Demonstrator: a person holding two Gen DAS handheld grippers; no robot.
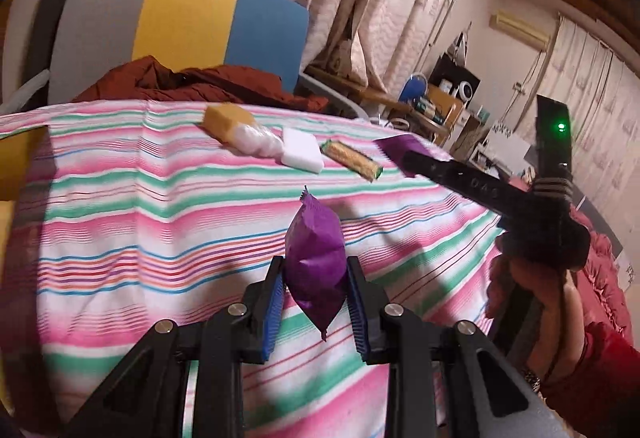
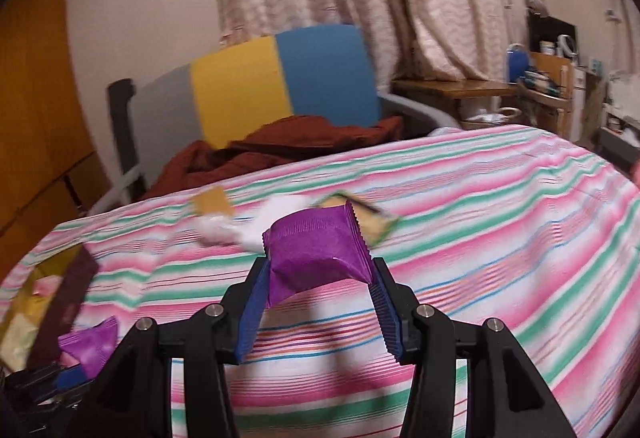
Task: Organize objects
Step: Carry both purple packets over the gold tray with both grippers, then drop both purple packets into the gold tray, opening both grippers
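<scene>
Each hand-held gripper, left (image 1: 316, 290) and right (image 2: 318, 290), clasps a purple packet (image 1: 316, 258) aloft, while sponges (image 1: 228, 122), eraser (image 1: 302, 150) and wafer pack (image 1: 352, 160) still await sorting on the striped tabletop (image 1: 140, 198).

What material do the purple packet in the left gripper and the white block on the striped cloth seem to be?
Purple packet: probably thin plastic or foil film, slightly glossy, with crinkles and a serrated sealed edge. White block: possibly foam sponge, matte, plain and soft-edged; blur leaves this uncertain.
</scene>
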